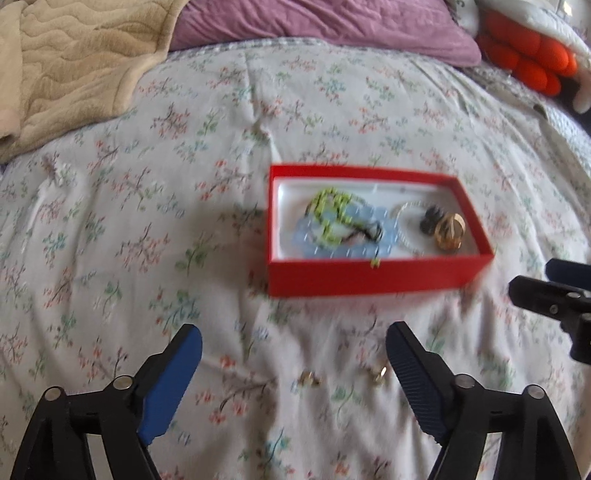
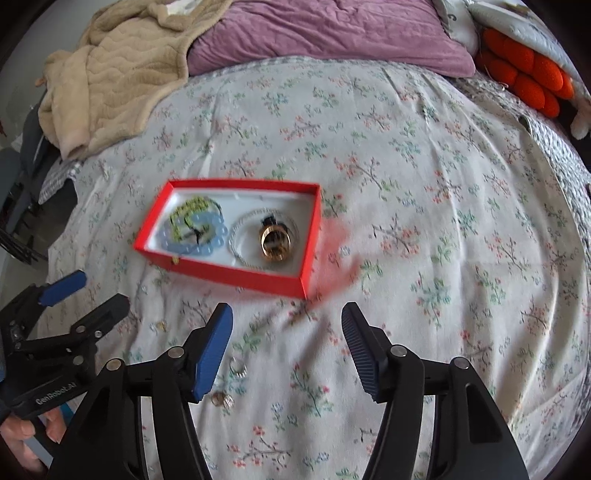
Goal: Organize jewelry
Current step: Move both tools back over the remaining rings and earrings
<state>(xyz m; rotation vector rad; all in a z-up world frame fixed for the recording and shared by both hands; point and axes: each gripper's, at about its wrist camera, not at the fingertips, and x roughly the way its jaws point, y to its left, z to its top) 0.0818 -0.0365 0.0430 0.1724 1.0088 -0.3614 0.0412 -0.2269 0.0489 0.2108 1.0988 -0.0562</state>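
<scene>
A red box [image 1: 369, 278] with a white lining lies on the floral bedspread; it also shows in the right wrist view [image 2: 236, 275]. Inside lie a green bead string [image 1: 328, 214], a pale blue bead bracelet [image 2: 212, 236], a clear bead bracelet [image 2: 240, 236], a gold bangle [image 2: 275, 240] and a dark piece. Two small gold rings [image 1: 309, 378] [image 1: 378, 373] lie loose on the bedspread between my left gripper's fingers. My left gripper [image 1: 293, 343] is open above them. My right gripper [image 2: 286, 325] is open and empty, with two rings [image 2: 238, 367] [image 2: 221, 399] by its left finger.
A beige blanket [image 2: 110, 74] is heaped at the back left, a purple pillow [image 2: 325, 33] at the back, and an orange and white soft toy [image 2: 532, 74] at the back right. The other gripper [image 2: 66, 314] shows at the left of the right wrist view.
</scene>
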